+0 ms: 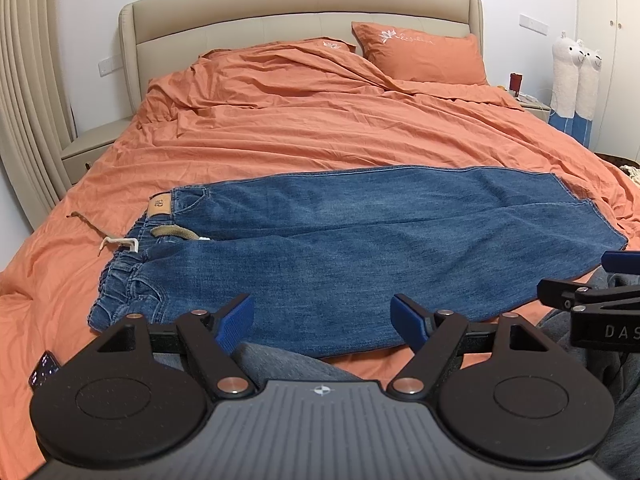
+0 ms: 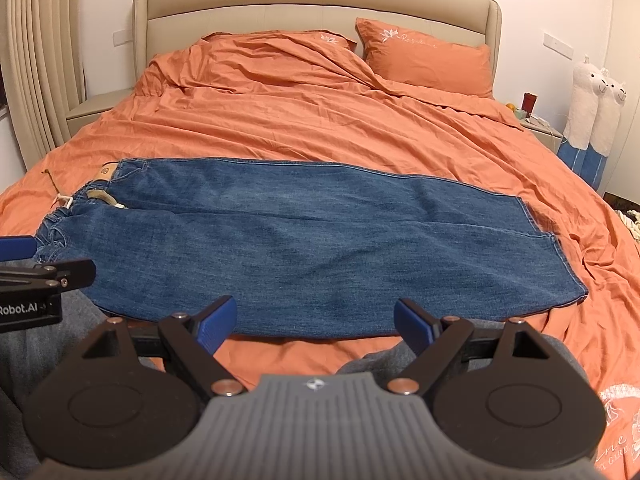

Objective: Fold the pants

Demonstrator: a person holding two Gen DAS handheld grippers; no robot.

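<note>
The jeans (image 1: 320, 240) are laid flat across the near part of the bed (image 1: 304, 132), on the orange cover, with the elastic waistband (image 1: 120, 268) to the left and the leg hems (image 2: 560, 248) to the right. The two legs appear to be laid one over the other along their length, so a first lengthwise fold is judged to be done already, though this cannot be told for certain.

The left hand-held gripper (image 1: 324, 322) is held above the near edge of the denim with its blue pads (image 1: 236, 324) spread wide and nothing between them. The right hand-held gripper (image 2: 316, 322) is likewise spread and empty, just short of the near edge at mid-leg.

The step in hand is judged to be the approach before a crosswise fold. For the next move, the hems would need to be pinched through all layers and carried over towards the waistband, kept level so that the edges meet squarely.
</note>
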